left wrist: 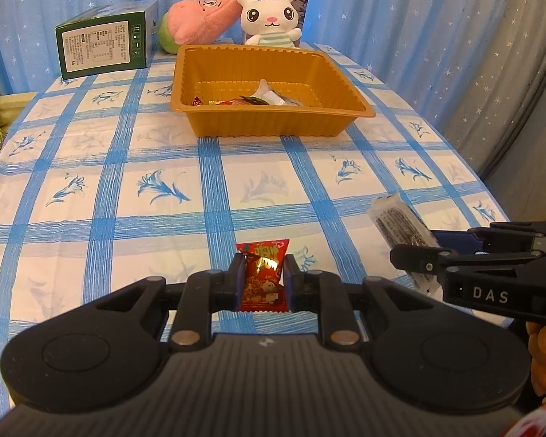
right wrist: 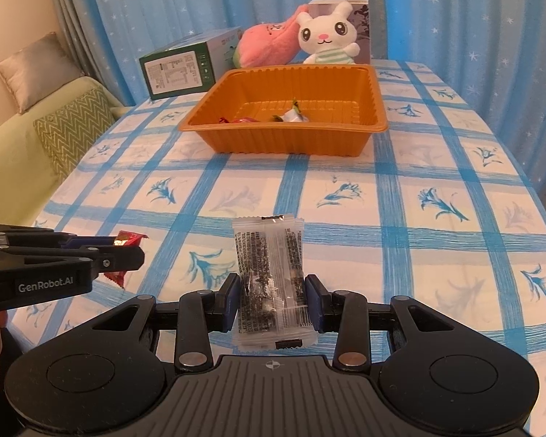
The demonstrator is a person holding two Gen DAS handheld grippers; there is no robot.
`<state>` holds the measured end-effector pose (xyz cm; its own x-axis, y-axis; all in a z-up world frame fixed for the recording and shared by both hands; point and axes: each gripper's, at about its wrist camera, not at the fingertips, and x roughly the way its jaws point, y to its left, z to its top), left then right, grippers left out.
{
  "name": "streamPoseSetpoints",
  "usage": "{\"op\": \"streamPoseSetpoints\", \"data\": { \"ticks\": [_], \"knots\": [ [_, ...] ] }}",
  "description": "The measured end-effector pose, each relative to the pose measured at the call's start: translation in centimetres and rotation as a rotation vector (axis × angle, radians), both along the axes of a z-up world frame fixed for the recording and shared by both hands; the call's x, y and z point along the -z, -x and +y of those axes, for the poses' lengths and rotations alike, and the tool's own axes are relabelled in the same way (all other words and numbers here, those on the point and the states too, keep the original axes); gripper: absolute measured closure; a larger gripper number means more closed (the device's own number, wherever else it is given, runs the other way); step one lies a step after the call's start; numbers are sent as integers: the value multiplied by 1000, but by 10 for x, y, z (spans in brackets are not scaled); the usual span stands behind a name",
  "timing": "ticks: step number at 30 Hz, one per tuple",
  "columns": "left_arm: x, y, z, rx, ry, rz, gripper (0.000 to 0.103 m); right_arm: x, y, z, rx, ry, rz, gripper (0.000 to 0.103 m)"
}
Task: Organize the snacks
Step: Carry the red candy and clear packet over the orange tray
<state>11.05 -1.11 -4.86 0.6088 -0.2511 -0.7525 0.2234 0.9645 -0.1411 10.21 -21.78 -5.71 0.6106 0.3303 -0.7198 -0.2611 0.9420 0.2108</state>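
My left gripper (left wrist: 264, 280) is shut on a small red snack packet (left wrist: 262, 276), held just over the checked tablecloth. From the right wrist view that same left gripper (right wrist: 127, 251) shows at the left edge with the red packet (right wrist: 129, 238) poking out. My right gripper (right wrist: 271, 302) is shut on a clear packet with dark filling (right wrist: 269, 276); the pads press its two long sides. In the left wrist view the right gripper (left wrist: 424, 251) comes in from the right with the clear packet (left wrist: 400, 224). An orange tray (left wrist: 214, 116) (right wrist: 291, 142) stands farther back and holds several wrapped snacks.
Behind the tray sit a green box (left wrist: 105, 45) (right wrist: 185, 71), a pink plush (left wrist: 204, 18) (right wrist: 269, 43) and a white rabbit plush (left wrist: 273, 18) (right wrist: 327, 36) against a blue curtain. A sofa with cushions (right wrist: 47, 123) stands left of the table.
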Motion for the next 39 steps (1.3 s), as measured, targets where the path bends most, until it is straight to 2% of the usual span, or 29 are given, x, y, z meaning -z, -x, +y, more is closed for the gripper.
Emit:
{"op": "streamPoseSetpoints", "data": {
  "ticks": [10, 19, 20, 22, 28, 33, 34, 35, 36, 37, 39],
  "knots": [
    [-3, -19, -1, -2, 26, 8, 84, -4, -18, -11, 31, 15, -2, 64],
    [-15, -56, 1, 12, 20, -20, 84, -12, -50, -19, 61, 34, -5, 64],
    [-17, -61, 1, 11, 20, -22, 84, -14, -54, -21, 62, 30, -7, 66],
    [-21, -72, 2, 9, 27, -25, 84, -19, -64, -22, 62, 28, -14, 79],
    [-27, -92, 4, 8, 23, -42, 84, -27, -91, -27, 71, 37, -23, 79],
    [-24, -92, 5, 7, 27, -35, 84, -19, -86, -35, 60, 22, -3, 79],
    [-23, -91, 5, 5, 29, -31, 84, -15, -82, -36, 58, 17, 4, 77],
    [-20, -89, 6, 4, 33, -26, 84, -11, -77, -37, 63, 16, 10, 66],
    [-17, -86, 6, 2, 36, -21, 84, -7, -71, -38, 74, 10, 16, 45],
    [-15, -85, 5, 1, 41, -16, 84, -2, -65, -38, 86, -2, 21, 37],
    [-11, -80, 5, -2, 50, -7, 84, 8, -54, -39, 93, -29, 40, 36]
  ]
}}
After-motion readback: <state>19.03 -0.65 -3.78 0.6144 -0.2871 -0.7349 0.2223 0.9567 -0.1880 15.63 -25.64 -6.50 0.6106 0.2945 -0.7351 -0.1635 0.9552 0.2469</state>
